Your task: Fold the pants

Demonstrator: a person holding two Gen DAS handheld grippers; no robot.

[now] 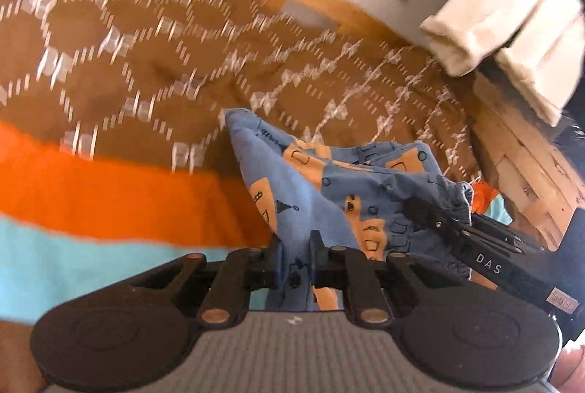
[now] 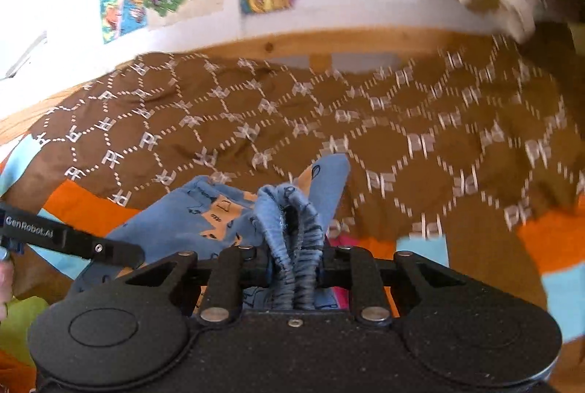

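- The blue printed pants (image 1: 329, 180) hang bunched between both tongs, over the brown patterned bedspread (image 1: 120, 71), probably to shake them out before laying flat.
- The right gripper (image 2: 292, 261) is clamped on the gathered elastic waistband (image 2: 292, 221).
- The left gripper (image 1: 294, 246) pinches a fold of the fabric nearby.
- A cream towel (image 1: 512, 38) hangs beyond.

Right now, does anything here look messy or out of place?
Only the blue patterned pants: they are bunched and crumpled, not flat, with the elastic waistband scrunched in the right claw and another fold pinched in the left claw. The brown bedspread is rumpled too.
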